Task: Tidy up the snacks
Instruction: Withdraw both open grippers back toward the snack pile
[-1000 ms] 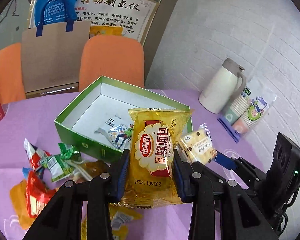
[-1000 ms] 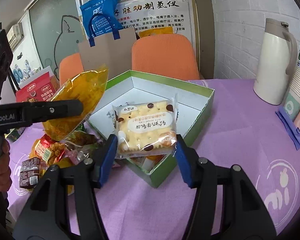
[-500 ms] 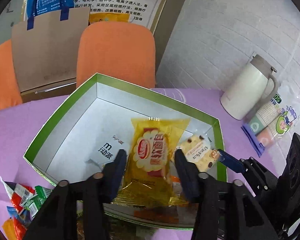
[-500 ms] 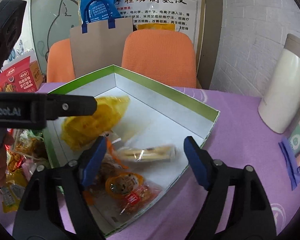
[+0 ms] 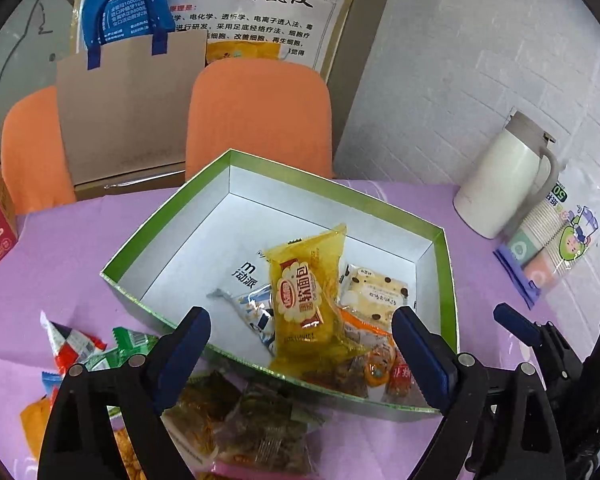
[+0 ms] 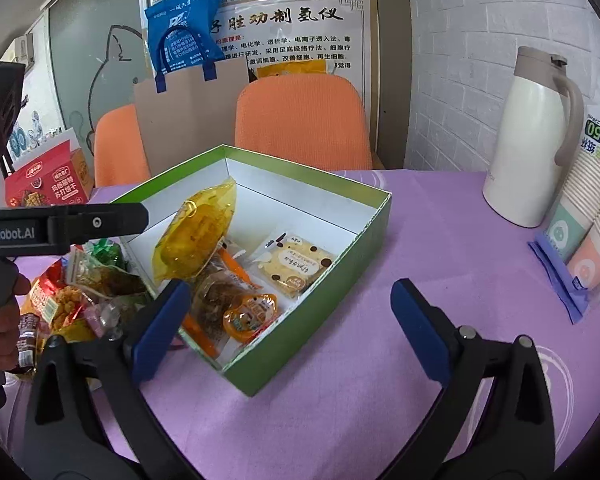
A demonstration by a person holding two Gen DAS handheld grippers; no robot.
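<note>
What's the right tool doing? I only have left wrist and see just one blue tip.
Observer: The right tool is open. Its jaws have just been opening and nothing is between them. The biscuit packet lies flat in the green box.
Operator: Any loose snacks my view misses?
Observer: Yes, a small brown packet at the pile's edge, beside the hand holding the left tool.
</note>
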